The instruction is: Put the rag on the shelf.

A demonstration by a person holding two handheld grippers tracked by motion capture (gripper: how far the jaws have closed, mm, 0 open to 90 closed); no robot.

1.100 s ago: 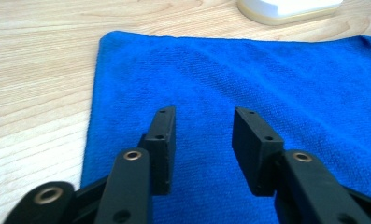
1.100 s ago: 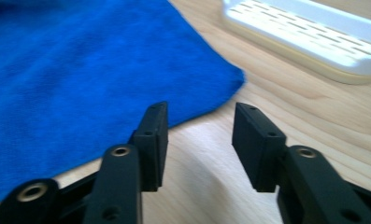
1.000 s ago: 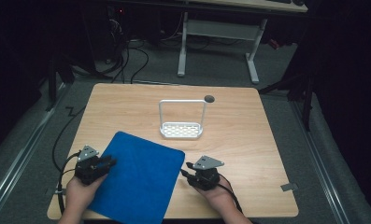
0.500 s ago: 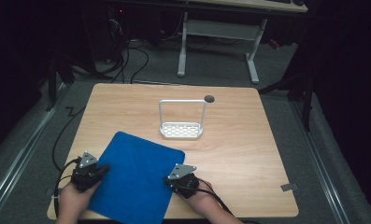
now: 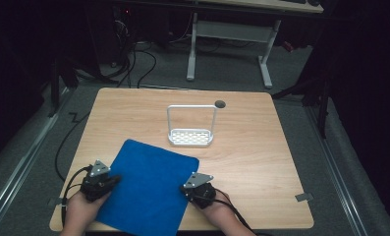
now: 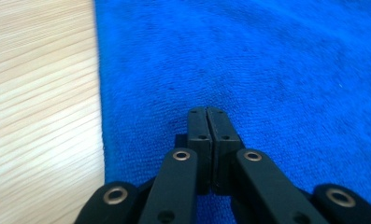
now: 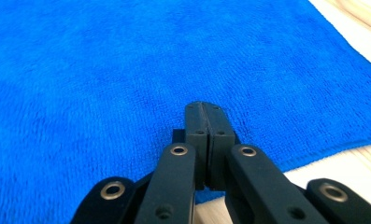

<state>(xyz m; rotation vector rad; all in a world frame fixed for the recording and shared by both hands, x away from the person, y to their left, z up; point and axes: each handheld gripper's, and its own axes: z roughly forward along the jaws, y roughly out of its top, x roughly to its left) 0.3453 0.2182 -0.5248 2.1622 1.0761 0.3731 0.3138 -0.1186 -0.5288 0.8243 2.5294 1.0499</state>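
Observation:
A blue cloth (image 5: 148,189) lies flat on the near part of the wooden table (image 5: 261,147), turned at an angle. My left gripper (image 5: 114,180) is at the cloth's left edge, jaws shut, tips resting on the blue cloth (image 6: 267,56) just inside that edge. In its own view the left gripper (image 6: 206,112) shows no fold between the jaws. My right gripper (image 5: 186,190) is at the cloth's right edge. In its own view the right gripper (image 7: 204,106) is also shut, tips on the cloth (image 7: 103,70) near its hem.
A white wire rack (image 5: 191,136) with a tall handle stands mid-table, just beyond the cloth. A round cable hole (image 5: 220,103) lies behind it. Bare wood stretches to the right. A white desk frame (image 5: 229,34) stands on the floor past the table.
The right gripper slid left from bare wood onto the cloth's right edge. The left gripper shifted slightly back toward the person and stays at the left edge. The cloth barely moved.

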